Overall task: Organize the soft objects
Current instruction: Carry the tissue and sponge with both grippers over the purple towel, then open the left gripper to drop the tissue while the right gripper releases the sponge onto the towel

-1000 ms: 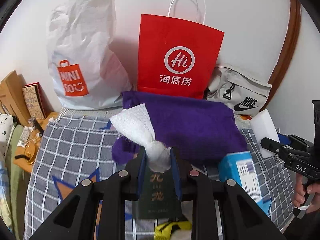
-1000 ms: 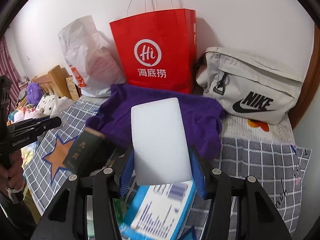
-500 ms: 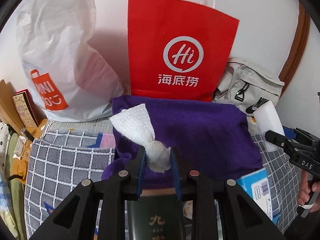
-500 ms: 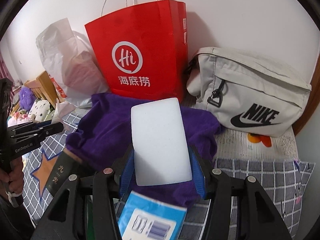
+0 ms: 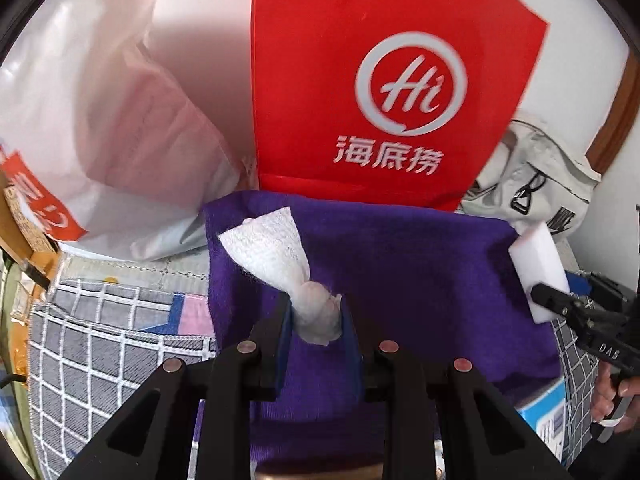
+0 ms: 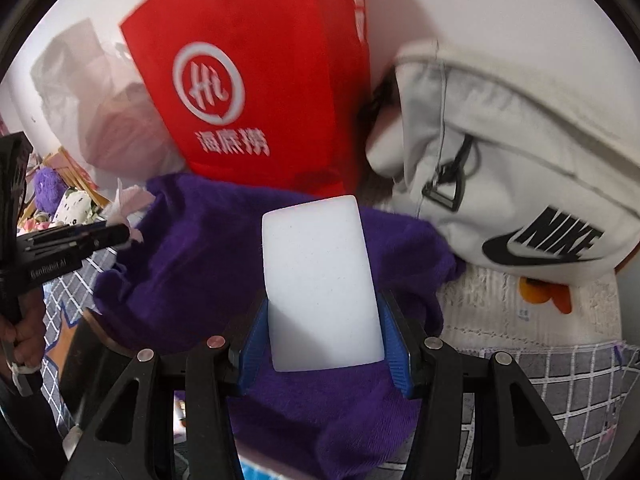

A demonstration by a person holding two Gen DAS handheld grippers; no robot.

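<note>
Three bags (image 5: 384,92), one cloth (image 5: 400,272), one sponge (image 6: 320,280).

"Hi 海底捞" on red paper bag (image 5: 344,92); "NIKE" on pale bag (image 6: 520,184); "DAS" on right gripper (image 5: 560,304).

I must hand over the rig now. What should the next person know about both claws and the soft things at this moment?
Left claw: shut on a twisted white tissue, held above the purple cloth.
Right claw: shut on a white sponge, also above the cloth.
The cloth lies on the checked cover, in front of the red bag; a white plastic bag stands to its left and a Nike pouch to its right.
Done: both soft items picked up.
Left: put each one down in its place, probably one of the bags, then deal with the cloth.
</note>
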